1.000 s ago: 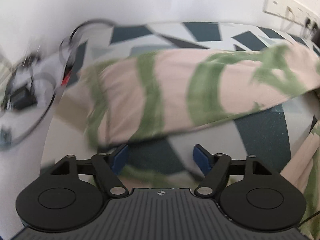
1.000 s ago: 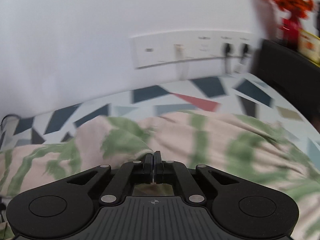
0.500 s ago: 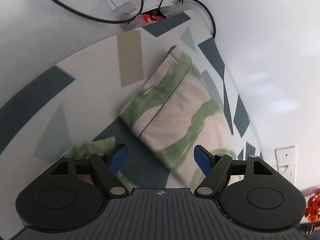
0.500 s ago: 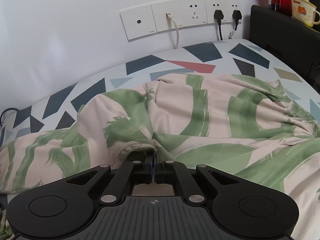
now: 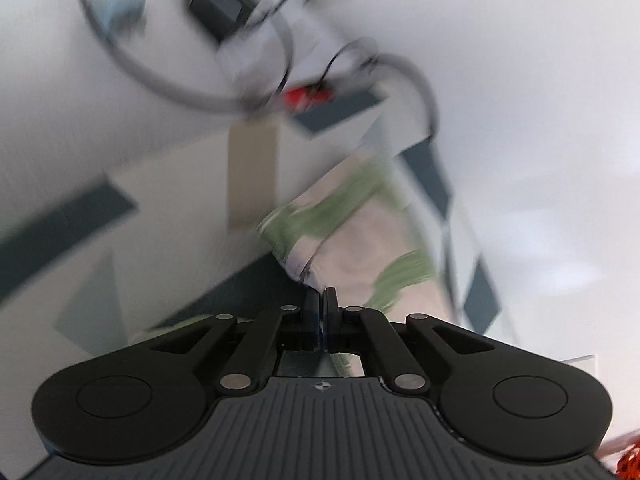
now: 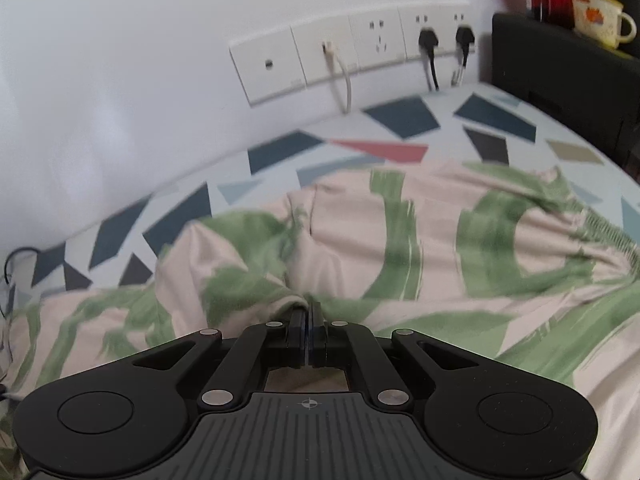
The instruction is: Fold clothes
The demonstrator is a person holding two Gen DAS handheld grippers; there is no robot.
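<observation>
Both tools are found closed on cloth: the left gripper [image 5: 320, 300] is clamped on a corner of the pink-and-green garment [image 5: 360, 240], and the right gripper [image 6: 306, 314] on a fold of it. The garment is spread over the patterned bedsheet [image 6: 404, 118], filling the right view from 9 to 3 o'clock.

Risks noted — only a thin edge is pinched on the left, so a pull could slip it; uneven tension could skew the fold. The cables [image 5: 280, 64] at 12 o'clock could be snagged.

Count: one garment, two grippers, one mug [image 6: 600, 20] — at 1 o'clock.
</observation>
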